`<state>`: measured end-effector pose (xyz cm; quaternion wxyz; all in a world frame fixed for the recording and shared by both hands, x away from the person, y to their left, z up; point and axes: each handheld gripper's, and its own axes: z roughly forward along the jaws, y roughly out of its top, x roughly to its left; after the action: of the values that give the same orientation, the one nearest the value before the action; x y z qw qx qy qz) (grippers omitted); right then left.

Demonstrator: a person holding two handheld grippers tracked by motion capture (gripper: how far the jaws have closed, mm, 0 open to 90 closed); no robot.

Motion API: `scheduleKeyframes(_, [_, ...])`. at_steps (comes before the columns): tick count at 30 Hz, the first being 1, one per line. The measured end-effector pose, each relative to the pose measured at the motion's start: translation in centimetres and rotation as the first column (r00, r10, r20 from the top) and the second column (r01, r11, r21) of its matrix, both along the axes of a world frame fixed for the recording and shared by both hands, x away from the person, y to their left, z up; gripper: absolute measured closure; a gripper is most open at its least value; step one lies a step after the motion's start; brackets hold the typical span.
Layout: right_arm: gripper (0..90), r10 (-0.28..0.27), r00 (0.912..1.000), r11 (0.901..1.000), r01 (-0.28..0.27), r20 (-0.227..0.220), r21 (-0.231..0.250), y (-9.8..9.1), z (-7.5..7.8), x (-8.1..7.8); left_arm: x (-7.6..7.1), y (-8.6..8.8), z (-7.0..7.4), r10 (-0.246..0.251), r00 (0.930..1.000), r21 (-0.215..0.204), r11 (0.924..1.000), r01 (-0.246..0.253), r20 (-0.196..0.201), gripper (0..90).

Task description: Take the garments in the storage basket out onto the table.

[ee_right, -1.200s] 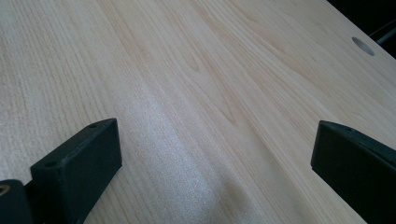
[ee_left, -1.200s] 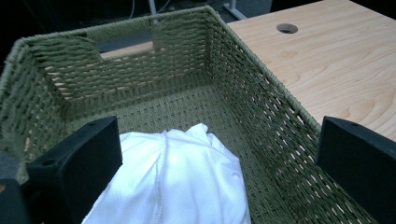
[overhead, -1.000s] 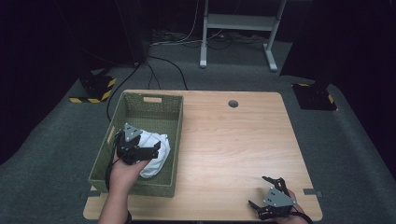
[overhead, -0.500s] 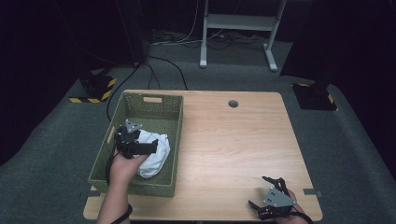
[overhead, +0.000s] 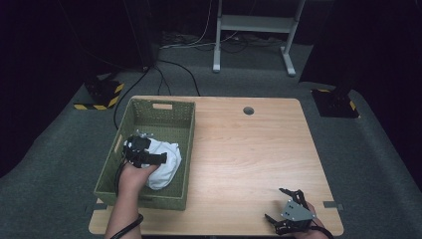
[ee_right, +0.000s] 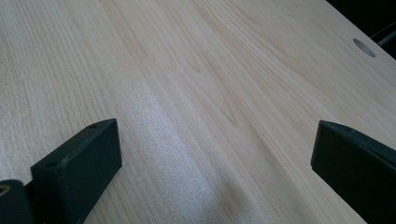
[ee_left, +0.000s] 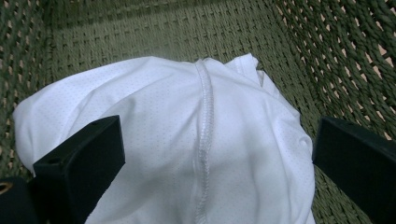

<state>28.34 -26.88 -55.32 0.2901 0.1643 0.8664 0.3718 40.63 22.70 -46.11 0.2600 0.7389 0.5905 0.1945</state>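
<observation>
The white garment (overhead: 164, 162) lies bunched inside the green woven basket (overhead: 155, 112), which stands on the left part of the wooden table (overhead: 249, 154). In the high view the garment occupies the middle to near portion of the basket floor, toward the basket's right wall.

The left gripper view adds detail: the white garment (ee_left: 196, 149) is a fine perforated fabric with a stitched seam running down its middle, and the basket's (ee_left: 140, 32) woven wall rises behind and to the right of it. The left gripper (ee_left: 210, 154) has its jaws spread wide, one on each side of the fabric mound; neither jaw is closed on the cloth.

In the high view the left gripper (overhead: 142, 152) sits over the garment's left edge, held by the left hand (overhead: 133, 175).

The right gripper (overhead: 291, 216) rests at the near right corner of the table, well apart from the basket. In the right gripper view the right gripper (ee_right: 212, 154) has its jaws wide apart over bare wood grain, with the table's cable hole (ee_right: 363, 47) far off.

Compared with one second ago, the left gripper has moved slightly farther into the basket. The right gripper is unchanged.
</observation>
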Motion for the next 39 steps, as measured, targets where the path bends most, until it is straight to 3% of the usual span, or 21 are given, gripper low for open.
scheduleKeyframes(6, [1.5, 0.0, 1.0, 1.0, 0.0, -0.001, 0.0, 0.0, 0.0, 0.0, 0.9, 0.1, -0.6, 0.019, 0.9983, 0.016, 0.9997, -0.018, -0.055, 2.8])
scheduleKeyframes(8, [1.6, 0.0, 1.0, 1.0, 0.0, -0.001, 0.0, 0.0, 0.0, 0.0, 1.1, 0.2, -0.8, 0.023, 0.9981, 0.018, 0.9996, -0.022, -0.057, 3.3])
scheduleKeyframes(14, [1.5, 0.001, 1.0, 1.0, -0.001, -0.002, 0.001, 0.0, 0.0, 0.0, 1.5, 0.3, -1.9, 0.031, 0.9925, 0.038, 0.9989, -0.027, -0.119, 4.2])
scheduleKeyframes(23, [1.5, 0.003, 1.0, 1.0, -0.003, 0.002, 0.001, 0.0, 0.0, 0.0, 2.0, 0.5, -2.9, 0.027, 0.9829, 0.024, 0.9995, -0.023, -0.182, 7.0])
scheduleKeyframes(36, [1.6, 0.003, 1.0, 1.0, -0.003, 0.005, 0.001, 0.0, 0.0, -0.1, 2.3, 0.4, -4.3, 0.026, 0.9554, 0.021, 0.9996, -0.02, -0.294, 10.1])
scheduleKeyframes(39, [1.6, 0.002, 1.0, 1.0, -0.002, 0.005, 0.002, 0.0, 0.0, -0.1, 2.3, 0.4, -4.5, 0.021, 0.955, 0.015, 0.9997, -0.018, -0.296, 8.6])
